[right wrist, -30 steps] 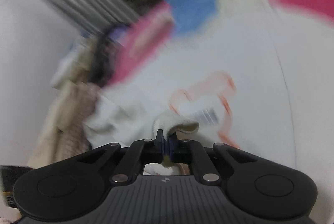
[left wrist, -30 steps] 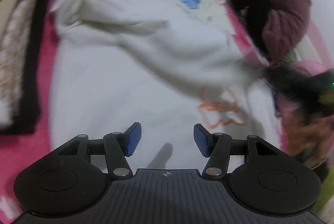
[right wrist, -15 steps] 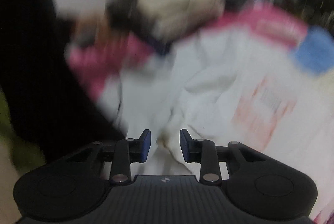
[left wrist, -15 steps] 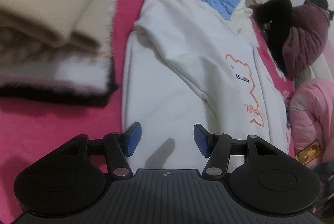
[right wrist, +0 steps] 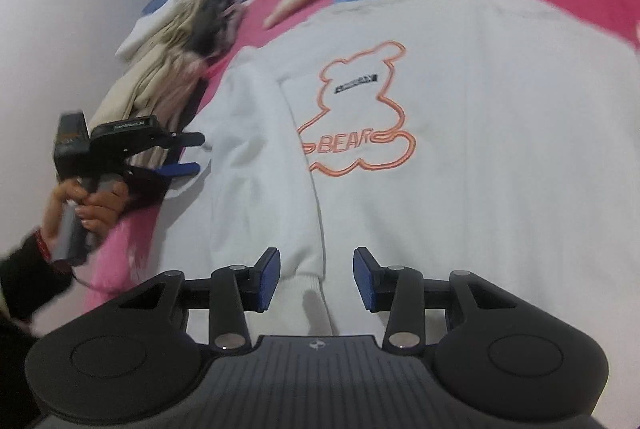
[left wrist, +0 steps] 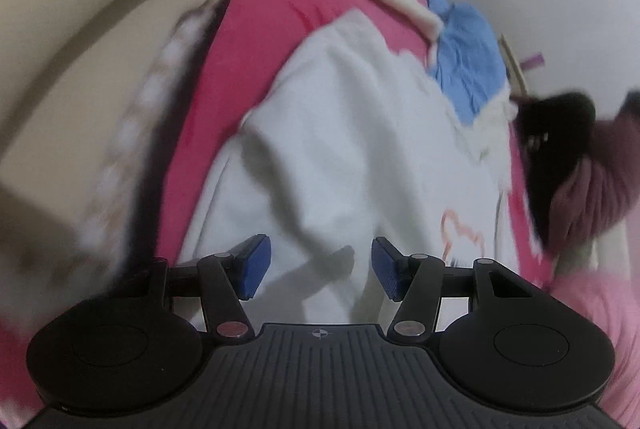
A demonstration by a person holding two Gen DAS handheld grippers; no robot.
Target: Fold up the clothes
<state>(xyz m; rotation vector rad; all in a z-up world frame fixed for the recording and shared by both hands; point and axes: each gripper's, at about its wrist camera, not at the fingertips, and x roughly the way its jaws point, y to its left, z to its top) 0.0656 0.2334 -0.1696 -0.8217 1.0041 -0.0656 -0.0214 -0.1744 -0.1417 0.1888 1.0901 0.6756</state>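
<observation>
Fingers of right gripper now released white sweatshirt.

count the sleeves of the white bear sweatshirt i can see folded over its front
1. One sleeve lies folded across the white sweatshirt, left of the orange bear print, cuff near the open right gripper. The other sleeve is not visible; it may be out of frame.

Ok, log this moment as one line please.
task: fold clothes | left hand-held gripper: open, empty, over folded sleeve | right hand-held gripper: open, empty, at cuff | white bear sweatshirt: flat on pink bedding
</observation>
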